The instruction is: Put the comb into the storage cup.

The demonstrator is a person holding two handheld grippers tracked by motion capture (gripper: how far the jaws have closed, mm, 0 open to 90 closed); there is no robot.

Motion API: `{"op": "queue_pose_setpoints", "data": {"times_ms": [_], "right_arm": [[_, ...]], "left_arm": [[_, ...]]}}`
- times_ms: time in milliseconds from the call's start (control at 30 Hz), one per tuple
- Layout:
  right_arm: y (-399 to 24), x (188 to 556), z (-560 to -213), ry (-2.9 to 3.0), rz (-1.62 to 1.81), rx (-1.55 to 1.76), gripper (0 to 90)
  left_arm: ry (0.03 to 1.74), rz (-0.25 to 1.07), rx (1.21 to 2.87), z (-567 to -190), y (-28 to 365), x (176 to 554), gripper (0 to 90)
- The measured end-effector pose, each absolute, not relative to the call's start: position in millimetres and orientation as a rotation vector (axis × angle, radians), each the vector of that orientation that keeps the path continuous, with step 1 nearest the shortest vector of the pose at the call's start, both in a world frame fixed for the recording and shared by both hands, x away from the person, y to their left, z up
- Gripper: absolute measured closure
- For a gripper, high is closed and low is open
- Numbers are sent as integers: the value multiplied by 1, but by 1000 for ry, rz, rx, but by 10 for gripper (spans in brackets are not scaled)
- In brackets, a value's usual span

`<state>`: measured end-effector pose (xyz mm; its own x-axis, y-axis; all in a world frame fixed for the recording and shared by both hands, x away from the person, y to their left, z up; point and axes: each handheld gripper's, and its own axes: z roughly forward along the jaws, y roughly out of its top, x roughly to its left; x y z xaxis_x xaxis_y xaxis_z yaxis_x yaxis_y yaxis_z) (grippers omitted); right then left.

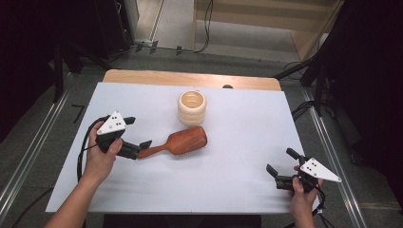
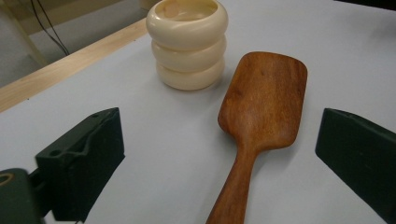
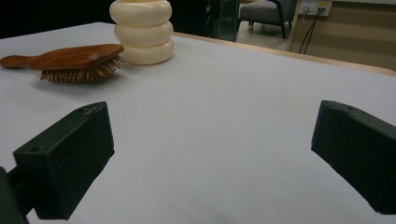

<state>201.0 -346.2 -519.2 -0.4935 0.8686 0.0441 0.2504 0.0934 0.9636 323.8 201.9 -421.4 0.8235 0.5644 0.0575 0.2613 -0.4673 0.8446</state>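
Left tool [image 1: 134, 133] spread wide, straddling hairbrush [image 1: 178, 142] handle

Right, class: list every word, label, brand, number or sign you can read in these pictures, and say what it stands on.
There are none to read.
Wooden hairbrush: plain wood, no brand or label.
Cream ribbed holder: no marking.
White table cover: no print.
Left gripper, grey plate on top: dark dots, no letters.
Right gripper, grey plate on top: dark dots, no letters.
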Motion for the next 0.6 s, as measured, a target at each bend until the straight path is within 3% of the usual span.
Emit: {"op": "queue_pose_setpoints", "data": {"times_ms": [500,600], "right_arm": [[-346,201,-519,1819,1420,1099,0],[-346,201,-519,1815,1420,1103,0]], "left_arm": [[565,300,2231,-430,186,340,64],[554,263,2273,-431,181,343,123]]}}
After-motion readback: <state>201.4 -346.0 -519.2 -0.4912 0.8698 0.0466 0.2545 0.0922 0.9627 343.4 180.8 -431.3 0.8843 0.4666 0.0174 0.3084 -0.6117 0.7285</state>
